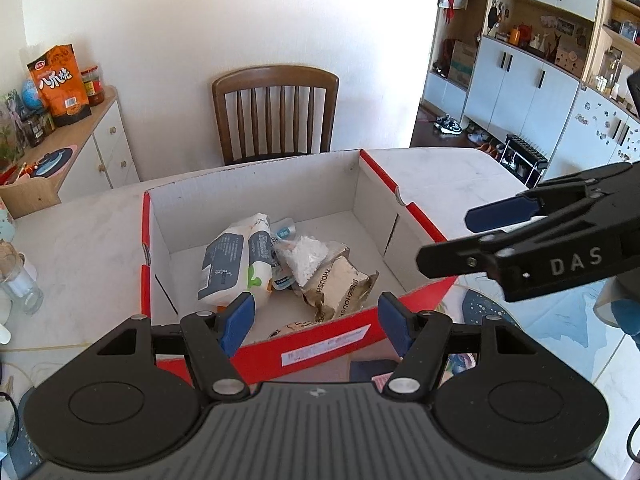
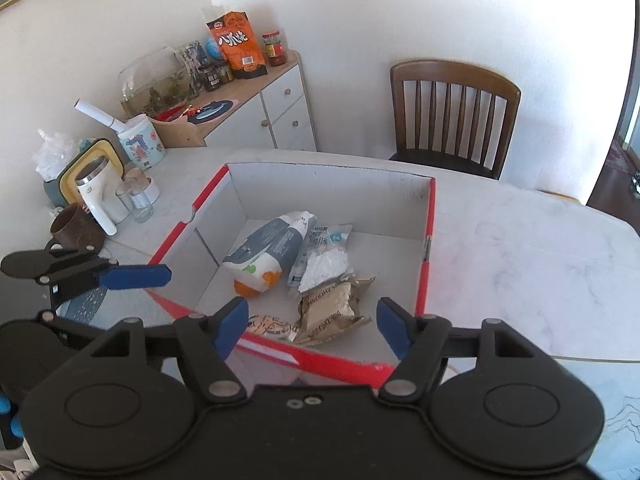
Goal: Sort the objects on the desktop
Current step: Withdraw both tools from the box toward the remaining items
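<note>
- Left hand-held gripper: jaws stand wide apart, nothing between the blue pads; it hangs over the near wall of the red-and-white cardboard box.
- Right hand-held gripper: jaws likewise apart and empty, above the box's near red edge.
- Box contents, lying on the box floor toward the near side: a grey-and-white wipes pack, a clear bag of white granules, a tan crumpled packet and a small blue-printed sachet. They touch one another in one pile.
- The box stands on the pale marble worktop.
- Left view only: the right gripper seen from the side at the box's right wall; beyond, grey cupboards and shoes on the floor.
- Right view only: a white mug, a glass, a brown cup and a patterned canister on the worktop left of the box.
- Far, in both views: a wooden chair and a sideboard carrying an orange snack bag.
</note>
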A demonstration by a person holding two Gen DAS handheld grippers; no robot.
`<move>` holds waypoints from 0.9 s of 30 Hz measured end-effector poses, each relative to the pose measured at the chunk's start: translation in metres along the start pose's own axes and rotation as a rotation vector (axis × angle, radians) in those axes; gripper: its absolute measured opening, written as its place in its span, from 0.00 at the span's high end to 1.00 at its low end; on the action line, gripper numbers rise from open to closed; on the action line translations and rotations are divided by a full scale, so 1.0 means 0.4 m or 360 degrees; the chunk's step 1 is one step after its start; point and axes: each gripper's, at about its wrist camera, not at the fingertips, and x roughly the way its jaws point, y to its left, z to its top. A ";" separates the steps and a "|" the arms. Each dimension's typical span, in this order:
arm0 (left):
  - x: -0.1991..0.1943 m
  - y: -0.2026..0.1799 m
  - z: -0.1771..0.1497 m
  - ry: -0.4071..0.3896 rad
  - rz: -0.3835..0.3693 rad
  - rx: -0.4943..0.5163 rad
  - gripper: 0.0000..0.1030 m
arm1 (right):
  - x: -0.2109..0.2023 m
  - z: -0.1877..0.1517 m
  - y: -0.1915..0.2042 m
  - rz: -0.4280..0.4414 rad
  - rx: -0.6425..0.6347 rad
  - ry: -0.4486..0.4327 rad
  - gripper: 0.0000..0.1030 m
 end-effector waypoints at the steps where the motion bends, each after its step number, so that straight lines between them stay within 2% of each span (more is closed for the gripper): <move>1: -0.006 -0.002 -0.003 -0.0007 0.0005 0.0002 0.35 | -0.008 -0.006 -0.001 0.0000 -0.0003 -0.0005 0.28; 10: -0.048 -0.024 -0.050 -0.0047 0.0011 0.0005 0.34 | -0.062 -0.072 -0.004 -0.0006 0.0013 -0.0053 0.24; 12: -0.050 -0.028 -0.063 -0.0043 0.0005 0.0000 0.27 | -0.070 -0.088 -0.006 -0.0003 0.0025 -0.0058 0.23; 17: -0.052 -0.041 -0.102 -0.0029 0.0025 0.0008 0.26 | -0.080 -0.129 -0.004 -0.0038 0.0019 -0.0066 0.21; 27: -0.030 -0.073 -0.185 0.0039 0.0058 0.0059 0.14 | -0.047 -0.209 -0.020 -0.0108 0.0093 0.0000 0.20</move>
